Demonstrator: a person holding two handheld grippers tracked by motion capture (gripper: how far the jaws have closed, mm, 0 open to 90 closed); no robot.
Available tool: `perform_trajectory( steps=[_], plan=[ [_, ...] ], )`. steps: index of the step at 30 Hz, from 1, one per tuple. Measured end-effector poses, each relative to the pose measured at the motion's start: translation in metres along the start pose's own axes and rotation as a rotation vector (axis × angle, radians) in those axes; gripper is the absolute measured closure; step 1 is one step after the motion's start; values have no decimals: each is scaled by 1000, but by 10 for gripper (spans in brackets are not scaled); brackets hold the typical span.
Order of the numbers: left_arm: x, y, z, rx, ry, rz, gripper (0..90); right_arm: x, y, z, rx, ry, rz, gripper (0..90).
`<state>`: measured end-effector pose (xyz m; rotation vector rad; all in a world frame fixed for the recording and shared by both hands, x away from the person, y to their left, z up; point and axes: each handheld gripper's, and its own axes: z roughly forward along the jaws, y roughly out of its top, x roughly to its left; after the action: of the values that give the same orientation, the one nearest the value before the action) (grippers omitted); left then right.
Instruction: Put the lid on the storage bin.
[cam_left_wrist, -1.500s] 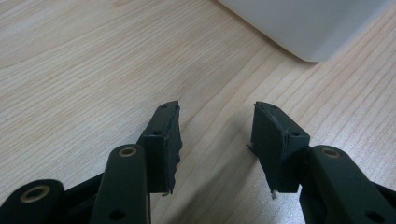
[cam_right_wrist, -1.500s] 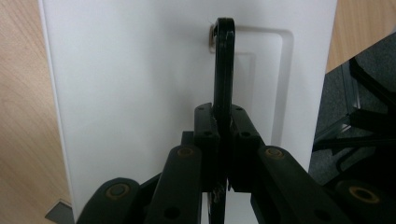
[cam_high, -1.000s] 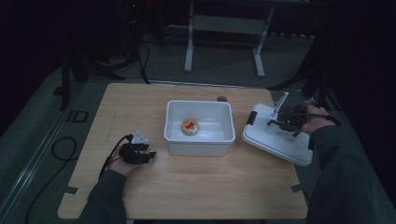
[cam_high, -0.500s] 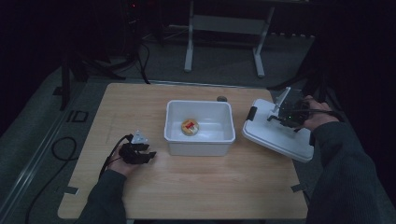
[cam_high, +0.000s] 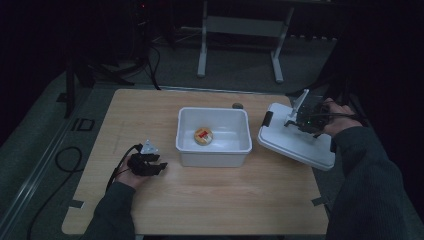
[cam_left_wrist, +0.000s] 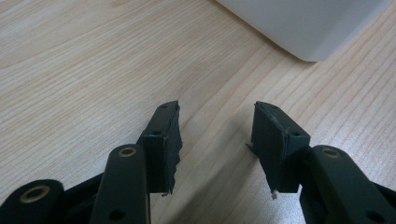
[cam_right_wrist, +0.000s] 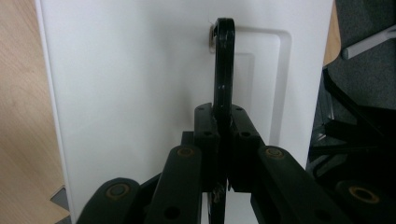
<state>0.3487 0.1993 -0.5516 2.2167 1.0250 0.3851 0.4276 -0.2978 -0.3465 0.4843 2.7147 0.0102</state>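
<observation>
With the right gripper (cam_right_wrist: 223, 154) clamped on the black handle (cam_right_wrist: 224, 70) of the flat white plastic lid (cam_high: 295, 140) at frame right, the lid should be kept level and carried over the white rectangular plastic tub (cam_high: 214, 156) at centre, while the left gripper (cam_left_wrist: 217, 140), half open and empty, is rested at lower left.

The right claw (cam_right_wrist: 223, 140) is clamped on the black handle (cam_right_wrist: 224, 70) of the white lid (cam_right_wrist: 130, 93), with the desk (cam_right_wrist: 18, 116) at the left edge
</observation>
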Motion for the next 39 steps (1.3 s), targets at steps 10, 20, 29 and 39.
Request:
perform_trajectory(
  steps=[10, 20, 29, 39],
  plan=[
    [0, 0, 0, 0, -2, -1, 518, -4, 7, -13, -45, -19, -5, 843],
    [0, 0, 0, -1, -3, 0, 517, -4, 12, -22, -59, -26, -19, 844],
    [0, 0, 0, 0, -2, 0, 517, -4, 20, -30, -80, -34, -34, 844],
    [0, 0, 0, 0, -3, 0, 517, 0, 32, -34, -86, -40, -69, 844]
  ],
)
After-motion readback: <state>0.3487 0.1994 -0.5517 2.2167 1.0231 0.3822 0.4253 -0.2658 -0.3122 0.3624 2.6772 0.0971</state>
